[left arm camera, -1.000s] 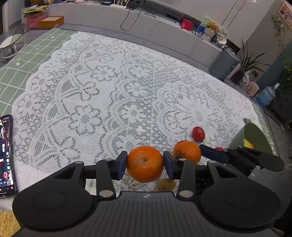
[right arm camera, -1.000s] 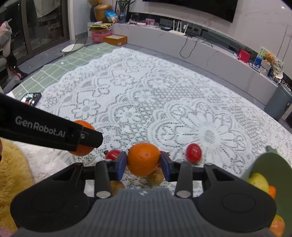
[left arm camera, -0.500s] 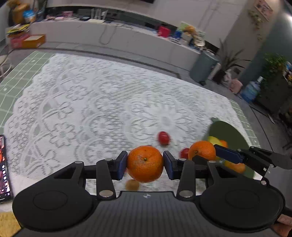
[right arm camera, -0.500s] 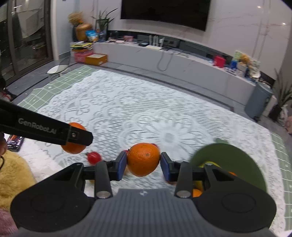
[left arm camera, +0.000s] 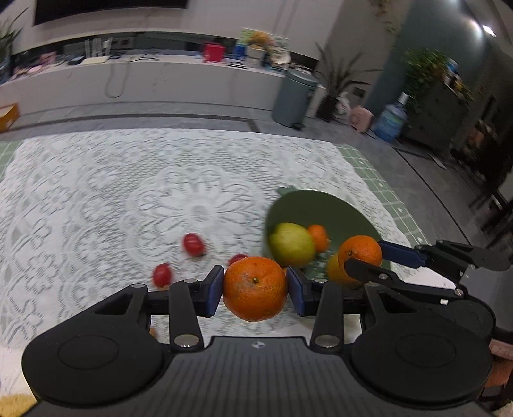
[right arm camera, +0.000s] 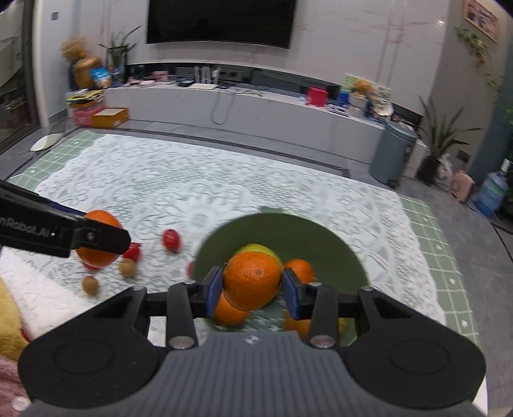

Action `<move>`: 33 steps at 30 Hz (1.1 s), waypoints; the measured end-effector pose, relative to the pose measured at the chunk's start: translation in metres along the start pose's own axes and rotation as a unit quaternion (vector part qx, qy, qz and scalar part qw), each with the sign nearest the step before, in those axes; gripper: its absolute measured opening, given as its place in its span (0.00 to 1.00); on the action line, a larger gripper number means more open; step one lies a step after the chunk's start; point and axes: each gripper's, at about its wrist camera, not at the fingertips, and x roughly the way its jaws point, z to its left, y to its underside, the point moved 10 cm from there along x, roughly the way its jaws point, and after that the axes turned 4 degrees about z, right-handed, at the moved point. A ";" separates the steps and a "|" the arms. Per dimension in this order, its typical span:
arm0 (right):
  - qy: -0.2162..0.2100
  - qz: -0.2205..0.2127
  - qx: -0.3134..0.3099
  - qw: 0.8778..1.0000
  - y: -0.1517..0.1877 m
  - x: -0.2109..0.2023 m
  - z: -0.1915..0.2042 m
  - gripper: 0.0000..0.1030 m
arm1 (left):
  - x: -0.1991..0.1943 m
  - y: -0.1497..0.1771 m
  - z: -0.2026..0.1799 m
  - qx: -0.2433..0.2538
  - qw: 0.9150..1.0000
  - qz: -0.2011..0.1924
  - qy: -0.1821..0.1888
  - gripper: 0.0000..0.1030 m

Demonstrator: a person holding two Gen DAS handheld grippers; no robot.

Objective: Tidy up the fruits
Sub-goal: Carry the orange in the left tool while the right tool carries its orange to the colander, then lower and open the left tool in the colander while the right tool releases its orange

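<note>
Dark TV [right arm camera: 221, 22] on pale wall above long white console [right arm camera: 256, 109]

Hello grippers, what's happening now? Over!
Left gripper holding an orange. Right gripper holding another orange above the green bowl. Nothing blocking.

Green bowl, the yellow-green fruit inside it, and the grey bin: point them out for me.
green bowl [right arm camera: 288, 229], right wrist view, bare inner wall.
yellow-green fruit [left arm camera: 290, 245], left wrist view, middle of its skin.
grey bin [right arm camera: 393, 152], right wrist view, its side.
</note>
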 end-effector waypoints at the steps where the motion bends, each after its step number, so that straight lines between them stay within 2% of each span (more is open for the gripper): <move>1: 0.005 0.001 0.006 1.000 0.002 0.001 -0.006 0.37 | 0.003 -0.001 -0.006 0.006 1.000 0.001 0.003 0.47; 10: 0.024 0.004 0.029 0.999 0.010 0.004 -0.037 0.37 | 0.030 -0.005 -0.052 0.057 0.998 0.026 0.034 0.47; 16: 0.028 0.009 0.039 0.999 0.013 0.015 -0.052 0.37 | 0.052 -0.007 -0.069 0.081 0.995 0.041 0.038 0.46; 25: 0.049 0.017 0.045 0.998 0.015 0.035 -0.064 0.36 | 0.083 -0.009 -0.071 0.091 0.993 0.066 0.030 0.46; 33: 0.053 0.025 0.057 0.997 0.021 0.054 -0.068 0.37 | 0.104 -0.007 -0.064 0.103 0.991 0.081 0.009 0.46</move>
